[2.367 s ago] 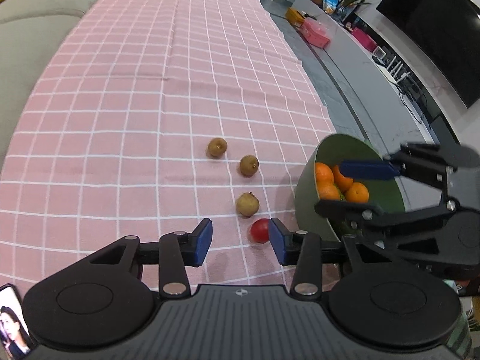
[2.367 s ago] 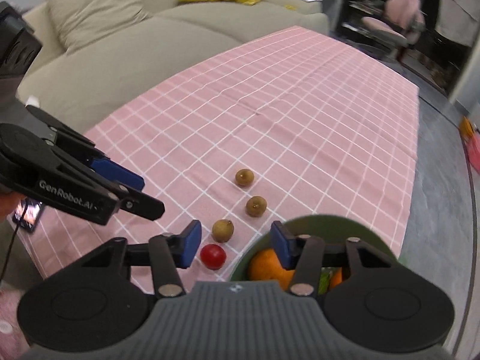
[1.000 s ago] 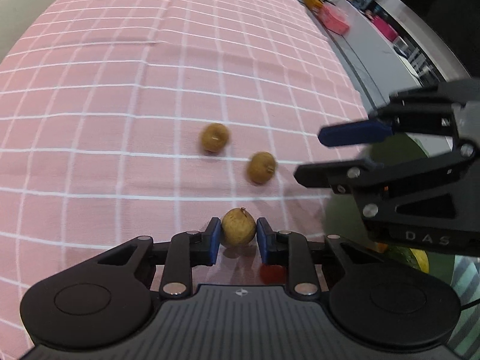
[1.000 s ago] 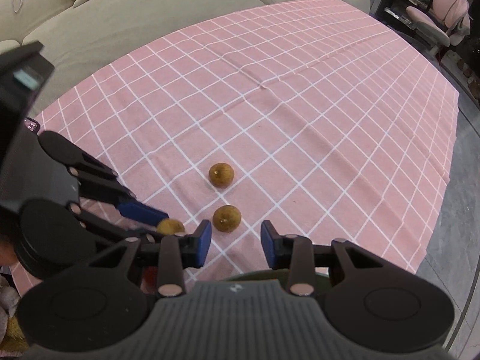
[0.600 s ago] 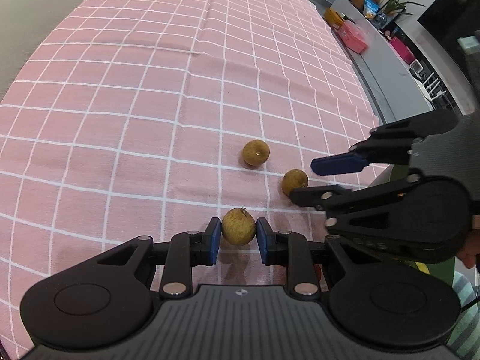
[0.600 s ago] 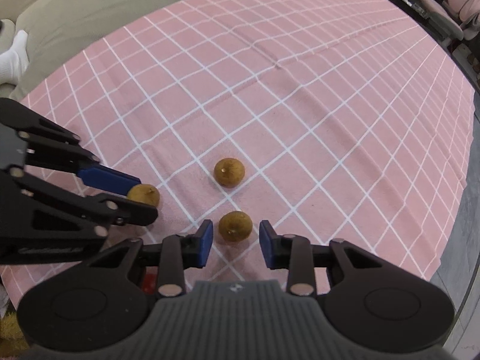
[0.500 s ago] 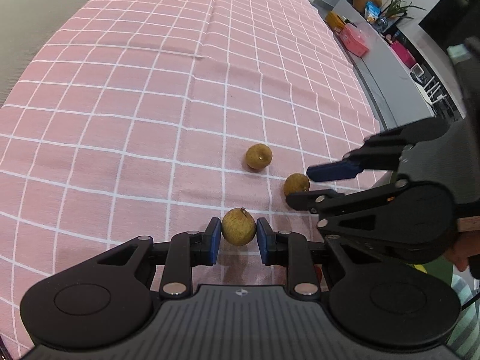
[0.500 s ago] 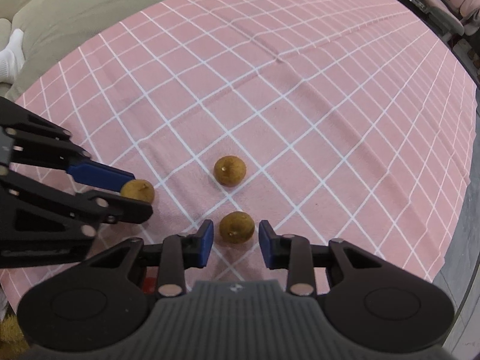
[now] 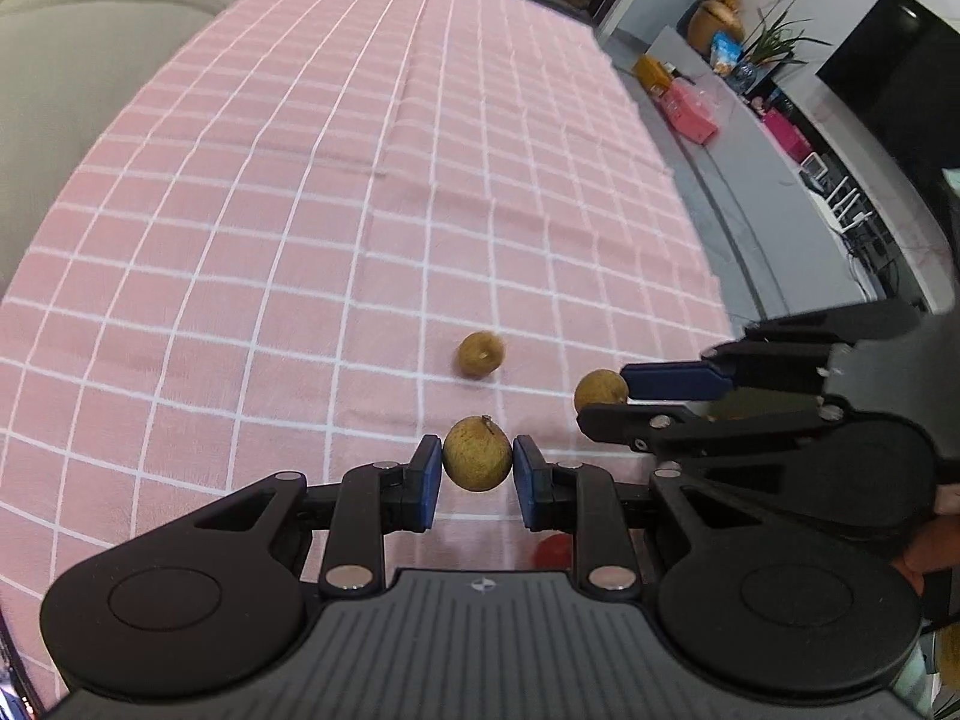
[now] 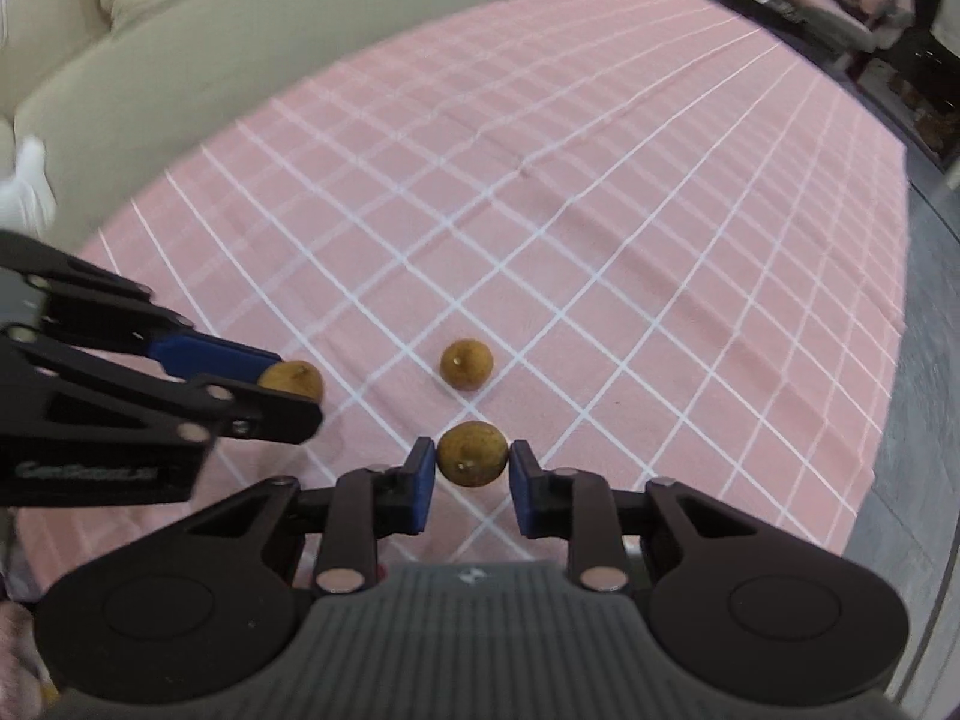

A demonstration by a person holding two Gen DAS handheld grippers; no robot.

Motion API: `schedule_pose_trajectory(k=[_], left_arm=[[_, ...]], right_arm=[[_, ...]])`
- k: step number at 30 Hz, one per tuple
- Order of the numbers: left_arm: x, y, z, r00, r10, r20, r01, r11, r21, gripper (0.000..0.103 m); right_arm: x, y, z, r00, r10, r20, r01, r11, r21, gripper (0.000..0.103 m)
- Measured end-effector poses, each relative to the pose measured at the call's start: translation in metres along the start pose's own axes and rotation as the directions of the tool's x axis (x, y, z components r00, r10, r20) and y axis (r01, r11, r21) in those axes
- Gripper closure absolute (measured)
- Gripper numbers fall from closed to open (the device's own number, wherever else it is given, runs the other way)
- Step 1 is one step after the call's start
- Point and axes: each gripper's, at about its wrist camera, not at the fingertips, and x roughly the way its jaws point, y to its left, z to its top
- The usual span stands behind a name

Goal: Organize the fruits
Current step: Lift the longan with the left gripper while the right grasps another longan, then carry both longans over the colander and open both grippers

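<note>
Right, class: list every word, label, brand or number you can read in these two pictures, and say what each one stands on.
Pale lettering on the side of the left hand-held gripper, in the right wrist view: too blurred to read.
Small round emblems on both grey camera housings: a symbol, no letters.
Packages on the far grey ledge: too small to read.
Nothing else carries text.
</note>
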Motion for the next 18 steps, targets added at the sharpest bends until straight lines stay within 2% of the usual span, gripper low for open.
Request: schedule_pose_trajectory(k=[6, 9, 13, 18], left_arm=[[-0.025, -0.029, 0.004, 0.996, -0.071, 0.056, 0.069, 0.997, 0.036, 0.075], [-0.034, -0.045, 0.001, 0.992, -0.104, 0.067, 0.099, 0.993, 0.068, 0.075], [-0.039, -0.066, -0.003, 0.988, -0.146, 0.058, 0.139, 0.984, 0.107, 0.075], [-0.040, -0.093, -0.011, 0.984, -0.176, 0.026, 0.169, 0.970, 0.177, 0.075]], right_arm=[[-0.060, -0.006, -0.022, 0.993, -0.003, 0.116, -0.012, 0.991, 0.131, 0.080], [-0.087, -0.010, -0.040, 0.986, -0.038, 0.161, 0.009, 0.984, 0.177, 0.080], [-0.114, -0.016, -0.070, 0.976, -0.079, 0.204, 0.028, 0.969, 0.246, 0.080], [-0.137, -0.024, -0.113, 0.966, -0.148, 0.213, 0.075, 0.946, 0.317, 0.080]])
